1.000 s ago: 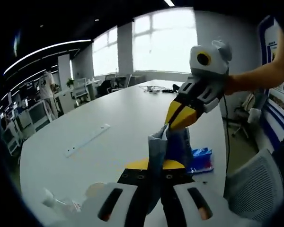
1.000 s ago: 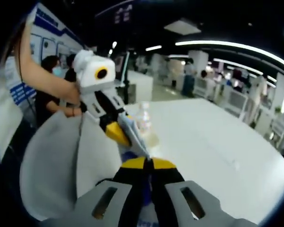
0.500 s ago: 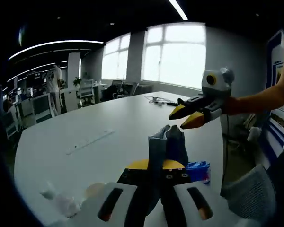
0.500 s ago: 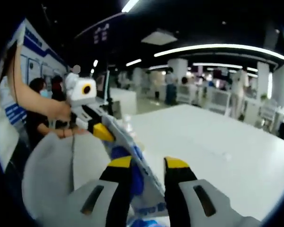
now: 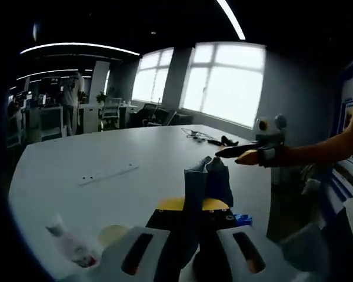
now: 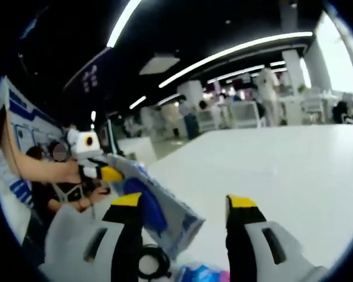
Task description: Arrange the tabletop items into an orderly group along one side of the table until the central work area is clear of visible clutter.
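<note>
Left gripper, lower centre of the left gripper view: jaws pressed together on a grey-blue flat pouch, which stands up from the jaw tips toward mid-frame, its long axis running along the jaws; right gripper, lower centre of the right gripper view: jaws spread wide, nothing between them; the same pouch slants in that view from centre-left down to lower centre, its free corner just inside the left jaw, not gripped; judgement: the left gripper alone carries the pouch, and setting it down falls to that hand; white table spans mid-frame, with a white strip at left centre, a small crumpled wrapper at lower left and a blue packet just right of the jaws; black cable lower left of the right gripper view.
</note>
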A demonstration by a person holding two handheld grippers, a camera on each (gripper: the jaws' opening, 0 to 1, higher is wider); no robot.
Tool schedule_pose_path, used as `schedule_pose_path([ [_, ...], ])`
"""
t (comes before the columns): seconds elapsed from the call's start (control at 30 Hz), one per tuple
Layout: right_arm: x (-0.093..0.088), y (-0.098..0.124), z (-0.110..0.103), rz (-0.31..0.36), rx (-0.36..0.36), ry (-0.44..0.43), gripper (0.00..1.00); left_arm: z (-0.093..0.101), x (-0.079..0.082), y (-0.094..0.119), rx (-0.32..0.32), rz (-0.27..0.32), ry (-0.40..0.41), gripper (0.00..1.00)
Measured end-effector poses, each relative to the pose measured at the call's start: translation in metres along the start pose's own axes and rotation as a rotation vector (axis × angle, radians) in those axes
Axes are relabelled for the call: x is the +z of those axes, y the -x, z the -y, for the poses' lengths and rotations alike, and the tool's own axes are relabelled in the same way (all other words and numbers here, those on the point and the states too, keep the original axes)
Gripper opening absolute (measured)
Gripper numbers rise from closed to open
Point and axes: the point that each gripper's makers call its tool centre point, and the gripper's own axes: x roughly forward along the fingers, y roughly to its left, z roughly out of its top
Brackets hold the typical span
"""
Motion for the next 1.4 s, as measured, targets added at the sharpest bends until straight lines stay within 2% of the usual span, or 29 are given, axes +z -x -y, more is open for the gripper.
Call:
schedule_pose_path([
  [0.13,0.0,0.006,-0.002,0.047,0.019,-0.099,0.54,0.002,0.005,0.003,-0.016,0.018,0.02,0.05],
  [0.33,-0.003,0.012,-0.004,0.089,0.038,-0.142,0.56,0.004,0.009,0.007,-0.042,0.048,0.071,0.05],
  [0.37,-0.004,0.012,-0.007,0.095,0.054,-0.177,0.56,0.006,0.012,0.008,-0.06,0.071,0.106,0.05],
  [0.43,-0.009,0.011,-0.009,0.093,0.073,-0.224,0.58,0.006,0.015,0.01,-0.071,0.092,0.143,0.05],
  [0.5,-0.017,0.009,-0.01,0.078,0.081,-0.254,0.58,0.007,0.017,0.012,-0.08,0.101,0.143,0.05],
  [0.6,-0.023,0.007,-0.02,0.062,0.133,-0.341,0.54,0.01,0.017,0.012,-0.089,0.1,0.146,0.05],
  [0.67,-0.021,0.006,-0.025,0.078,0.151,-0.345,0.48,0.012,0.017,0.013,-0.098,0.097,0.145,0.05],
  [0.73,-0.022,0.005,-0.031,0.067,0.173,-0.362,0.41,0.015,0.017,0.014,-0.107,0.098,0.149,0.05],
  [0.87,-0.022,0.004,-0.034,0.069,0.185,-0.358,0.36,0.015,0.015,0.014,-0.107,0.096,0.162,0.05],
  [1.07,-0.022,0.007,-0.039,0.064,0.202,-0.367,0.21,0.014,0.014,0.014,-0.104,0.097,0.172,0.05],
  [1.2,-0.027,0.011,-0.036,0.044,0.185,-0.34,0.05,0.013,0.016,0.015,-0.1,0.108,0.186,0.05],
  [1.4,-0.028,0.013,-0.043,0.034,0.209,-0.334,0.01,0.013,0.014,0.016,-0.094,0.104,0.192,0.05],
])
